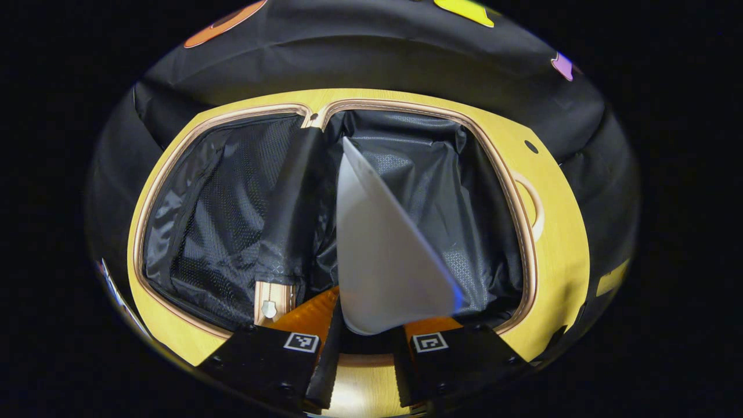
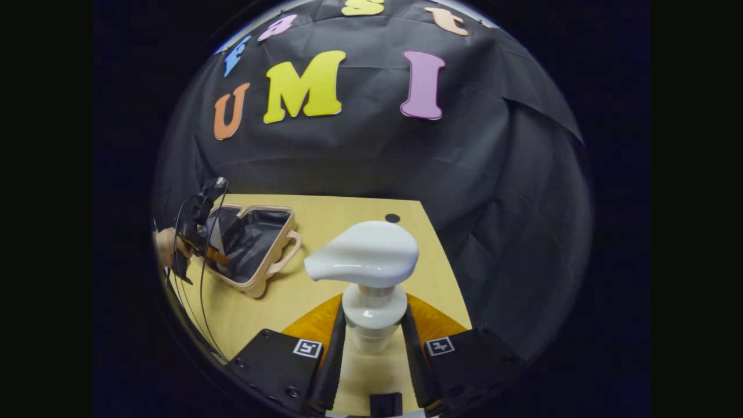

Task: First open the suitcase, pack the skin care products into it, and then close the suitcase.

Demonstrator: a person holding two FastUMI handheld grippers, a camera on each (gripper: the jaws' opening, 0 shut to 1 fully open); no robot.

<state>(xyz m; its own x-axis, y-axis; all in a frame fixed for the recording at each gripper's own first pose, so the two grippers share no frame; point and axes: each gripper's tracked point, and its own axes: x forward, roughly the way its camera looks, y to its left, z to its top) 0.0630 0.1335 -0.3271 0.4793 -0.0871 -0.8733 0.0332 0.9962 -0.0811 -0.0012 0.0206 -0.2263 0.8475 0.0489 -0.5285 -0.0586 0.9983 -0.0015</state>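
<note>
The beige suitcase (image 1: 525, 232) lies open below me on the wooden table, its two halves lined in black. My left gripper (image 1: 370, 326) hovers over its near edge, shut on a white tube (image 1: 383, 249) that points down into the right half. In the right gripper view the suitcase (image 2: 255, 284) sits at the far left of the table, with the left gripper (image 2: 216, 255) and a hand (image 2: 165, 247) over it. My right gripper (image 2: 372, 342) is shut on the neck of a white pump bottle (image 2: 363, 252), well to the right of the suitcase.
A black fabric divider (image 1: 296, 203) with a beige strap tab (image 1: 273, 299) runs between the suitcase halves. The carry handle (image 1: 537, 206) sticks out on the right side. The table (image 2: 325, 220) has a small dark hole (image 2: 392, 218) near its back edge. Black cloth walls surround it.
</note>
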